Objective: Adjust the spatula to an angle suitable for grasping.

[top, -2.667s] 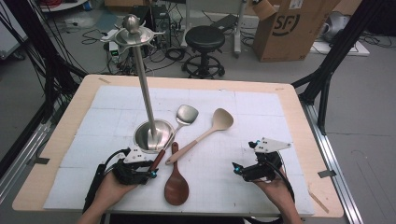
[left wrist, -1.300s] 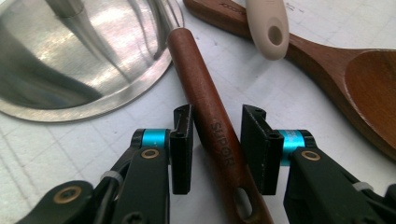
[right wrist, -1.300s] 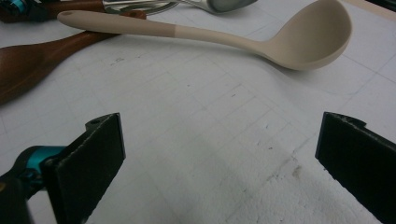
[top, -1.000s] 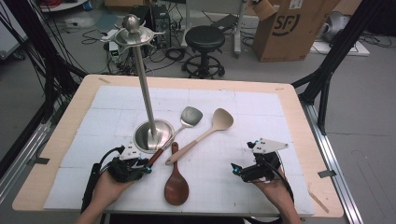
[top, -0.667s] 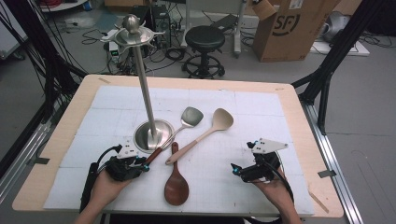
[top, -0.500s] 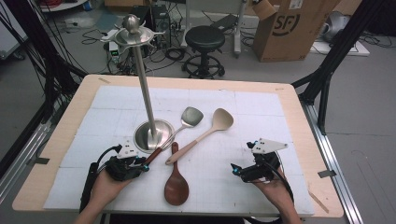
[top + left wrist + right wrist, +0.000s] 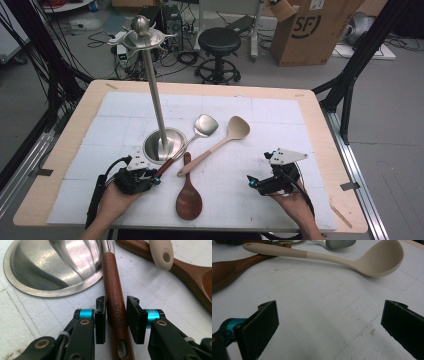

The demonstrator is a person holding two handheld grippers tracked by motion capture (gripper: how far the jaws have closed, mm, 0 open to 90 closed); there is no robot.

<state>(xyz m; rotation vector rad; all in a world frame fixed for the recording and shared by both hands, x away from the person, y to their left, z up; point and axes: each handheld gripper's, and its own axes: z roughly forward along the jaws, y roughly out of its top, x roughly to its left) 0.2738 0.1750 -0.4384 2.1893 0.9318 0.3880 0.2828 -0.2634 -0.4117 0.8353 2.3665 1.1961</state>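
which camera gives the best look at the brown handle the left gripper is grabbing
The left gripper view: the brown handle runs up between the left gripper fingers, lettering and hanging hole sharp. The high view shows it small, slanting from the gripper toward the stand base. The right gripper view barely shows it at the top edge.

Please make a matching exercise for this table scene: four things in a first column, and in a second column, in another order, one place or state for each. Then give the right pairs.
Things:
1. metal spatula
2. beige ladle
3. dark wooden spoon
4. right gripper

Places or states:
A. lies nearest the person, bowl toward the table's near edge
B. jaws wide apart over bare mat
C. its red-brown handle lies between the left gripper's jaws
D. pale handle crosses the dark wooden spoon's handle

Right pairs: 1-C, 2-D, 3-A, 4-B
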